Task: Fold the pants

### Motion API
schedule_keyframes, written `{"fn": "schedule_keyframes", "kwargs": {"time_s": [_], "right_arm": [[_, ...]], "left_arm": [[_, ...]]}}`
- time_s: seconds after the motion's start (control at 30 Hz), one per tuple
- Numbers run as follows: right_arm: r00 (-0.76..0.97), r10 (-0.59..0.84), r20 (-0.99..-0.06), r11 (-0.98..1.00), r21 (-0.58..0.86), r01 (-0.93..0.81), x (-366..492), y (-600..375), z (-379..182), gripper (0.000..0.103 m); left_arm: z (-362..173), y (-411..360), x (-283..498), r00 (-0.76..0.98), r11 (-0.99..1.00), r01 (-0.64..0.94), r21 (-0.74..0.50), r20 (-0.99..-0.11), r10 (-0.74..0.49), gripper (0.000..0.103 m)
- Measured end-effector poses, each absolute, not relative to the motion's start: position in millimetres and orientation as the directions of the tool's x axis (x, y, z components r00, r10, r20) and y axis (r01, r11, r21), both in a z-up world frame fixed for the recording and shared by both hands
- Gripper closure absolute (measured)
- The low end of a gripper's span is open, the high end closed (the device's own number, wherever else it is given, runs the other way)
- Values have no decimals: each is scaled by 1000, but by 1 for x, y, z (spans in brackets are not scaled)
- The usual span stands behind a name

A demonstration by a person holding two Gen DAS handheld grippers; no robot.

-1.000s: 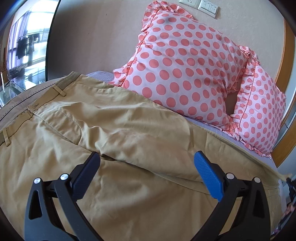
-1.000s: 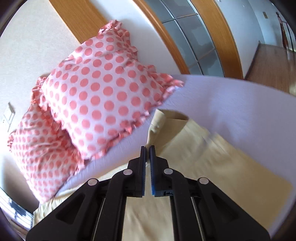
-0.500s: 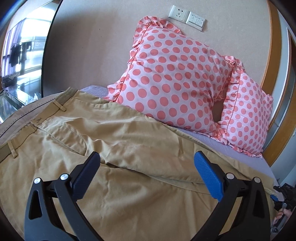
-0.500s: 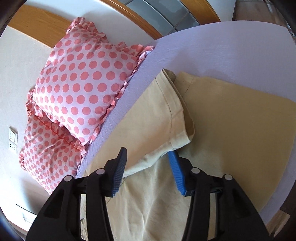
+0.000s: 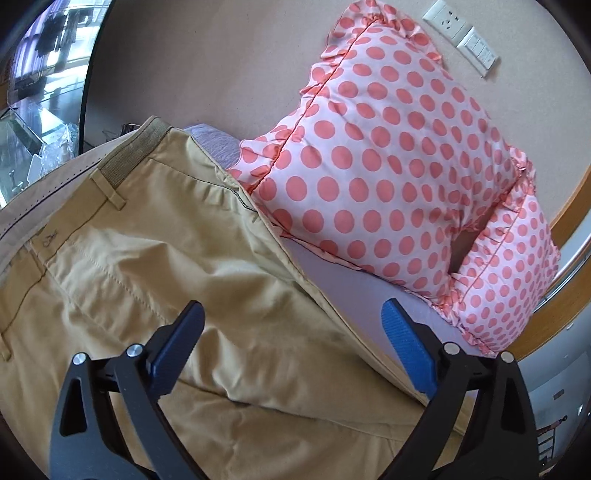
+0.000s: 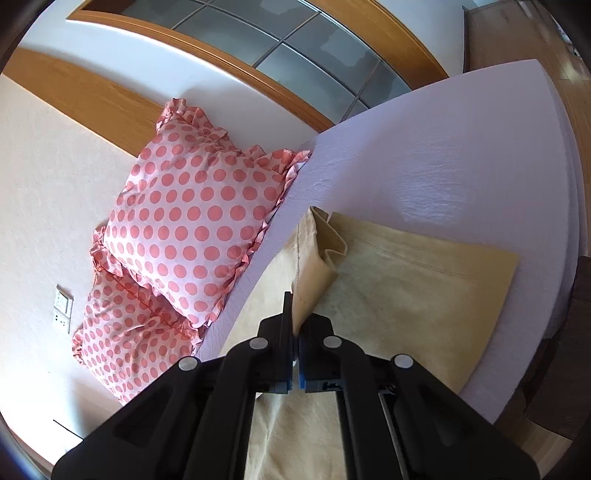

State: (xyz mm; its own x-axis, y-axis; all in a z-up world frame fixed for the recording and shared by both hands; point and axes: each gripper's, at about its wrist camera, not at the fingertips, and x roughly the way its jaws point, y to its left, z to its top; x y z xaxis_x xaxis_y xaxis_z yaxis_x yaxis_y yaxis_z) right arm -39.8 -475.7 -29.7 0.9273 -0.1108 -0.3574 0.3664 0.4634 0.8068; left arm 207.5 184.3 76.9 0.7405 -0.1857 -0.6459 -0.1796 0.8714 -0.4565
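Tan pants (image 5: 155, 266) lie spread on a lilac bed, with the waistband (image 5: 129, 155) at the upper left of the left wrist view. My left gripper (image 5: 291, 347) is open and empty, just above the upper leg fabric near its far edge. In the right wrist view my right gripper (image 6: 295, 325) is shut on the hem end of one pant leg (image 6: 314, 266) and holds it lifted and bunched. The other leg (image 6: 424, 291) lies flat beneath it.
Two pink polka-dot pillows (image 5: 388, 155) (image 6: 192, 225) lean on the wall behind the pants. Bare lilac sheet (image 6: 461, 166) stretches to the bed's right edge. A wall socket (image 5: 458, 29) and a wood-framed glass door (image 6: 295, 33) stand behind.
My right gripper was open around the leg end half a second ago and has now shut on it and lifted it. My left gripper has shifted towards the pants' far edge, still open.
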Motion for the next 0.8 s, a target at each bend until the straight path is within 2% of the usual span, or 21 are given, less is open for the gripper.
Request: {"fn": "schedule_keyframes", "kwargs": {"time_s": [0.1, 0.27, 0.3, 0.33, 0.37, 0.4, 0.5, 0.63, 0.7, 0.8], "right_arm": [[926, -106, -362, 459, 808, 369, -39, -478, -36, 101], [930, -100, -355, 465, 810, 359, -38, -480, -38, 101], [930, -101, -353, 470, 807, 357, -38, -480, -37, 101], [930, -102, -352, 474, 805, 356, -37, -480, -37, 101], [932, -100, -350, 474, 806, 354, -36, -481, -37, 101], [934, -95, -344, 473, 810, 347, -35, -482, -36, 101], [943, -95, -320, 487, 811, 324, -38, -483, -28, 101], [943, -125, -308, 511, 795, 327, -51, -484, -17, 101], [937, -148, -317, 505, 790, 347, -62, -487, -19, 101], [923, -164, -347, 490, 784, 382, -74, -491, -28, 101]], "left_arm": [[68, 183, 244, 688, 880, -240, -410, -712, -144, 8], [49, 184, 303, 596, 884, -343, -318, -801, -57, 21], [47, 187, 312, 586, 886, -360, -294, -810, -31, 29], [43, 191, 319, 573, 881, -381, -281, -819, -14, 48], [40, 198, 321, 565, 869, -394, -298, -824, -26, 63], [37, 205, 320, 567, 851, -390, -352, -820, -80, 87], [52, 214, 281, 631, 841, -358, -407, -769, -104, 91], [87, 227, 168, 742, 856, -275, -438, -662, -101, 91], [89, 238, 107, 767, 842, -262, -471, -631, -115, 91], [66, 247, 30, 765, 820, -289, -494, -634, -113, 90]]}}
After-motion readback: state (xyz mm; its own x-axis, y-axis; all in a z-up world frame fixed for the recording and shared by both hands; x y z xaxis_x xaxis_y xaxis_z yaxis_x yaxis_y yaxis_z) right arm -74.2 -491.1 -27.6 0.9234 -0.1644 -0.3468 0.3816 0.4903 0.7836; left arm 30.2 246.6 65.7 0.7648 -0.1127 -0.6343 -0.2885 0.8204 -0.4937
